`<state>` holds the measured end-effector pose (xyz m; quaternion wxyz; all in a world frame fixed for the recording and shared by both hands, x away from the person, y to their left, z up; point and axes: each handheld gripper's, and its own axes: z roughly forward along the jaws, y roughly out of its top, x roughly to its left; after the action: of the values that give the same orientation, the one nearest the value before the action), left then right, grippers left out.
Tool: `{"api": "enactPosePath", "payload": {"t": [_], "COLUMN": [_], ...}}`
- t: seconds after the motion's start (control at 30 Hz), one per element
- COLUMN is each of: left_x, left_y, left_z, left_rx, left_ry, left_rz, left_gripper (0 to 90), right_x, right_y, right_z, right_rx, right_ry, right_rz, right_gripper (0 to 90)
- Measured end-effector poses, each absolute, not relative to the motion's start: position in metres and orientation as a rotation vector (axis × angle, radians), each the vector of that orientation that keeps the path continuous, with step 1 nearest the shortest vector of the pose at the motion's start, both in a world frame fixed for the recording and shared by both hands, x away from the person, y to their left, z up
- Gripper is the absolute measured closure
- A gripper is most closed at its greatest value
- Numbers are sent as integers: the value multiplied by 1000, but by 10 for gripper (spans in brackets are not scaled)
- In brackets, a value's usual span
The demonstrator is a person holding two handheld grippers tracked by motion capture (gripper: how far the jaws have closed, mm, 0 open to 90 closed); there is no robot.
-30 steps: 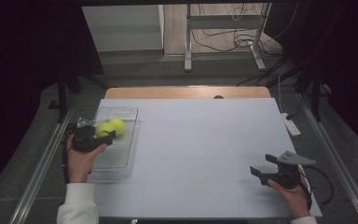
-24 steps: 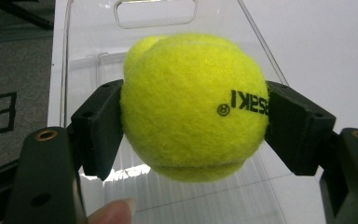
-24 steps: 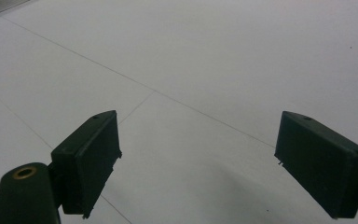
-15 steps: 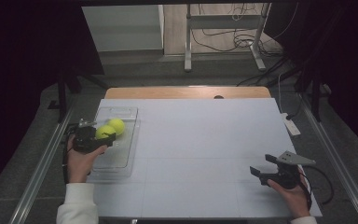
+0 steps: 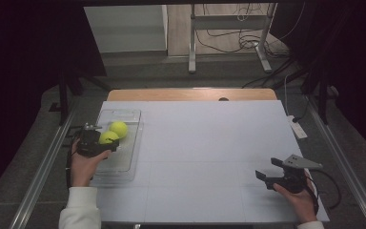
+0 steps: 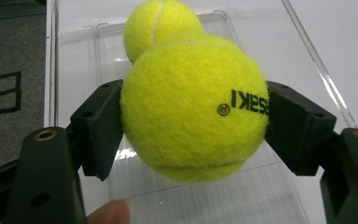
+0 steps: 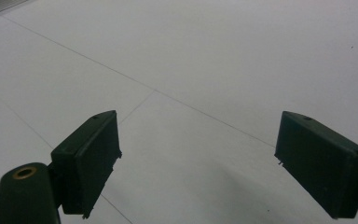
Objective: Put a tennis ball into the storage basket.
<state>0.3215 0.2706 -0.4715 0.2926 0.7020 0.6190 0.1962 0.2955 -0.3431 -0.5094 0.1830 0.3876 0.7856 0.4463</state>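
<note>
— How was the left claw [image 6: 193, 135] set?
— It pinched a fuzzy yellow tennis ball [image 6: 196, 105] at its widest part, both pads flat on the felt, just above the clear plastic tray [image 5: 124, 160] at the left side of the white desk [image 5: 209, 157]. A second yellow tennis ball [image 6: 161, 23] sat just behind it, in the tray.
— What did the step call for?
— I judged a straight lift best, so the held ball would not nudge its neighbour or catch the tray's low rim.
— And room?
— Plenty: the desk to the right lay bare. The right claw [image 7: 198, 158] hung spread and idle, well apart, near the front right edge.
</note>
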Motion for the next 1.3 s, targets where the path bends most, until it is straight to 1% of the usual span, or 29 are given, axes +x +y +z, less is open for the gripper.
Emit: {"api": "enactPosePath", "payload": {"t": [0.33,0.47,0.57,0.83,0.93,1.3], "left_x": [321,319,318,317,316,309], "left_y": [272,272,270,268,268,268], "left_z": [-472,-466,-461,-460,-458,-450], "left_rx": [1852,1816,1790,1788,1771,1714], "left_ry": [1660,1636,1606,1572,1563,1474], "left_rz": [539,554,546,540,552,524], "left_gripper": [256,168,137,127,126,131], "right_x": [295,295,296,295,295,296], "right_y": [-343,-344,-344,-343,-343,-344], "right_z": [-509,-509,-509,-509,-509,-509], "right_rx": [1095,1095,1095,1094,1094,1098], "right_ry": [2215,2215,2216,2216,2216,2213], "right_rz": [1259,1260,1259,1258,1258,1263], "right_gripper": [139,139,139,139,139,139]}}
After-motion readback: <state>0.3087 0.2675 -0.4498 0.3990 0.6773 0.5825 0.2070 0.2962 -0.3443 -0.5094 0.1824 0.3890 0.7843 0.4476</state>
